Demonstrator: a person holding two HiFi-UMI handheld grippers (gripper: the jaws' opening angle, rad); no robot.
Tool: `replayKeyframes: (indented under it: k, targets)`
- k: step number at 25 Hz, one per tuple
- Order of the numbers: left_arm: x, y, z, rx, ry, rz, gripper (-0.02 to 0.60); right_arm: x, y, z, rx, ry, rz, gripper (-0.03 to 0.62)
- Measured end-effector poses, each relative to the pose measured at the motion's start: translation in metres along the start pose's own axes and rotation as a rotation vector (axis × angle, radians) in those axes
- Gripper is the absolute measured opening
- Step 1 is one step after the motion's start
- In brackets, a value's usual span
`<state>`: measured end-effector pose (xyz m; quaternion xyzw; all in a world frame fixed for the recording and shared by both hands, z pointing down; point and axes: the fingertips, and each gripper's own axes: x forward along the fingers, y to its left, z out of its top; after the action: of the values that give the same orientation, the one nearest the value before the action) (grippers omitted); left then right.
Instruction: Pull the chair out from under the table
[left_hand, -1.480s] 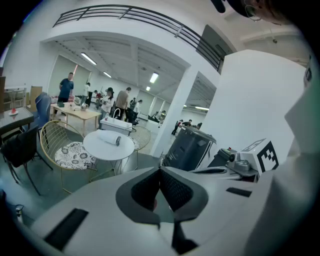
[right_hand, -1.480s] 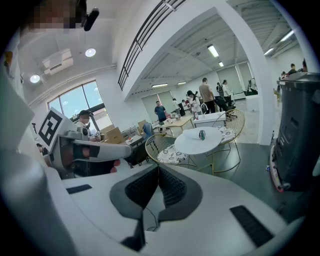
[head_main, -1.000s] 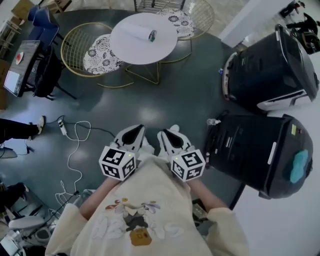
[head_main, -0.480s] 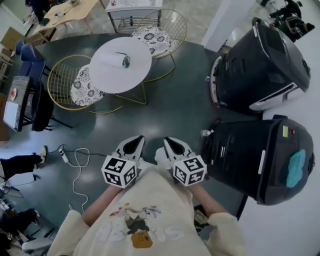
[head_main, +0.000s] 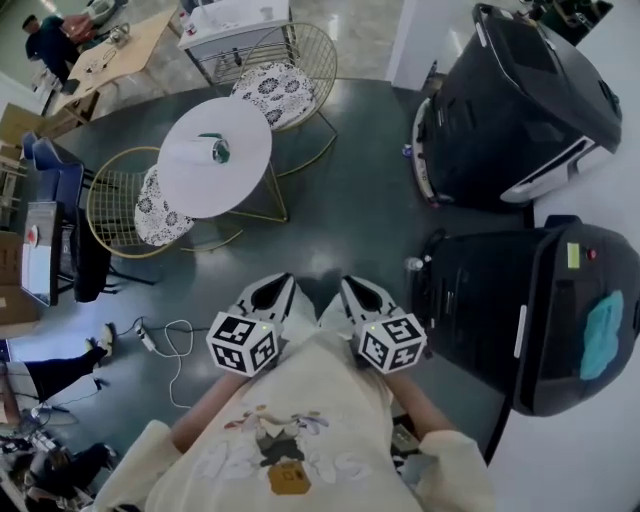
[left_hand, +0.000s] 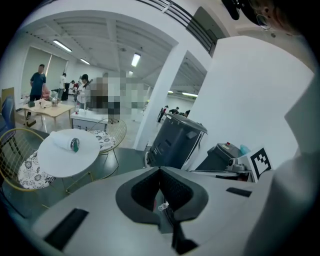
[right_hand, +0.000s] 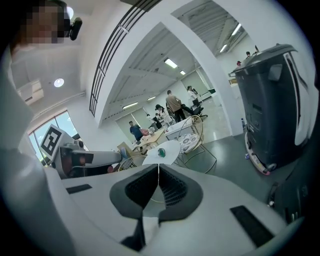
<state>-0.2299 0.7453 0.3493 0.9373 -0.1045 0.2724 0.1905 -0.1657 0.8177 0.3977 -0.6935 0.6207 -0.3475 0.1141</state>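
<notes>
Ahead of me stands the counter (head_main: 238, 185), a roll (head_main: 200, 151) lying on it. The left chair (head_main: 150, 212) sits partly under its left edge; the far chair (head_main: 275, 85) stands just behind it. To my right, the near machine (head_main: 500, 300) sits before the far machine (head_main: 520, 110).

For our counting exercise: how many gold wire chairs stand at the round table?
2. The left chair sits at the left of the table; the far chair stands beyond it, upper right. None seems hidden.
</notes>
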Motion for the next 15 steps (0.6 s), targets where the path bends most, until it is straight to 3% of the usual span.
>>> replayKeyframes:
  k: [4, 8, 15]
  targets:
    - [0.035, -0.003, 0.008, 0.024, 0.06, -0.043, 0.008, 0.01, -0.027, 0.008, 0.048, 0.002, -0.024, 0.009]
    - [0.076, 0.017, 0.034, 0.02, 0.066, -0.05, 0.008, 0.037, -0.057, 0.029, 0.064, 0.005, -0.047, 0.01]
    - [0.155, 0.087, 0.133, 0.022, 0.031, -0.052, 0.008, 0.127, -0.105, 0.111, 0.029, 0.007, -0.08, 0.009]
